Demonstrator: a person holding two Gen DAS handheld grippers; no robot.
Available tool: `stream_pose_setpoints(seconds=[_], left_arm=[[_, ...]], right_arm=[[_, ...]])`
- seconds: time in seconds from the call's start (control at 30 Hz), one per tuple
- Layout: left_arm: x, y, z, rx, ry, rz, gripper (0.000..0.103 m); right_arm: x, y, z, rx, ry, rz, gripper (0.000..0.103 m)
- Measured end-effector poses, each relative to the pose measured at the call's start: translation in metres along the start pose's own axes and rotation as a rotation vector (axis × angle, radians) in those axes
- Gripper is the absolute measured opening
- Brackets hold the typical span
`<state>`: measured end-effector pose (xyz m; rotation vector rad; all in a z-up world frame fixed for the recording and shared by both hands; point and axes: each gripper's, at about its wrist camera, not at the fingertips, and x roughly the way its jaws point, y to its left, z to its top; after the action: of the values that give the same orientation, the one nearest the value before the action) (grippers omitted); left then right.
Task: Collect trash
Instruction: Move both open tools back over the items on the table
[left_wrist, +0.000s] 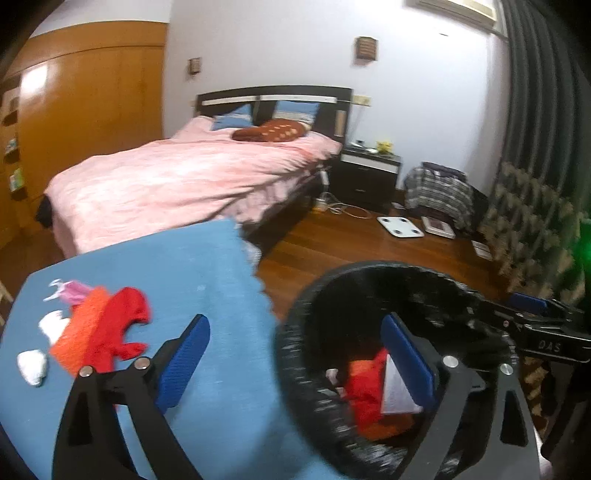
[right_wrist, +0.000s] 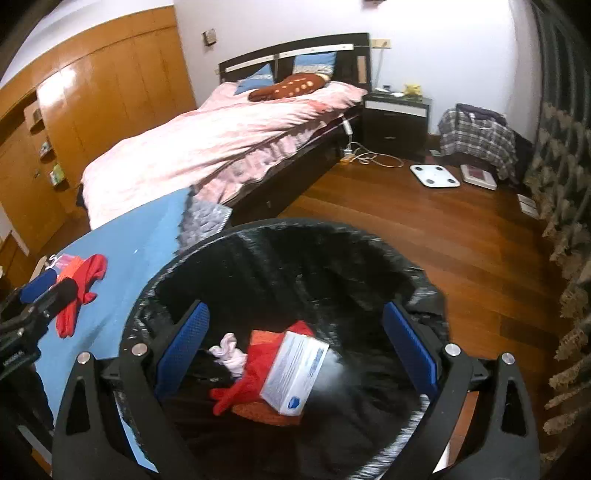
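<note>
A black-lined trash bin (right_wrist: 288, 236) stands beside a blue-covered table (left_wrist: 207, 266). In the bin lie a white box (right_wrist: 295, 373), red and orange net scraps (right_wrist: 255, 373) and a pale crumpled piece (right_wrist: 229, 354); they also show in the left wrist view (left_wrist: 369, 387). On the table lie red and orange scraps (left_wrist: 107, 328), pink plastic (left_wrist: 74, 291) and white crumpled paper (left_wrist: 33, 365). My left gripper (left_wrist: 295, 362) is open and empty, straddling the table edge and the bin rim. My right gripper (right_wrist: 295, 347) is open and empty above the bin.
A bed with a pink cover (left_wrist: 177, 177) stands behind the table. A dark nightstand (left_wrist: 365, 173), a white scale (left_wrist: 399, 226) and a pile of clothes (left_wrist: 439, 192) are on the wood floor. A wooden wardrobe (left_wrist: 88, 110) fills the left wall.
</note>
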<state>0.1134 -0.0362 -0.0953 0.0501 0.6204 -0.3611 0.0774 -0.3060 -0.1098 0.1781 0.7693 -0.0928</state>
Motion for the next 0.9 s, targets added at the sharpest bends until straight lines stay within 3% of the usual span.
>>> stream_pose_setpoints(seconds=[0.53,0.9], left_arm=[[-0.039,0.143,-0.032,-0.151,-0.022,0.312,0.095],[-0.044,0.232,-0.066,-0.253,0.019,0.47,0.094]], right_arm=[[0.036,0.154,0.024,-0.181,-0.034,0.179,0.093],[0.075,0.256,0.016,-0.308,-0.014,0.25,0.093]])
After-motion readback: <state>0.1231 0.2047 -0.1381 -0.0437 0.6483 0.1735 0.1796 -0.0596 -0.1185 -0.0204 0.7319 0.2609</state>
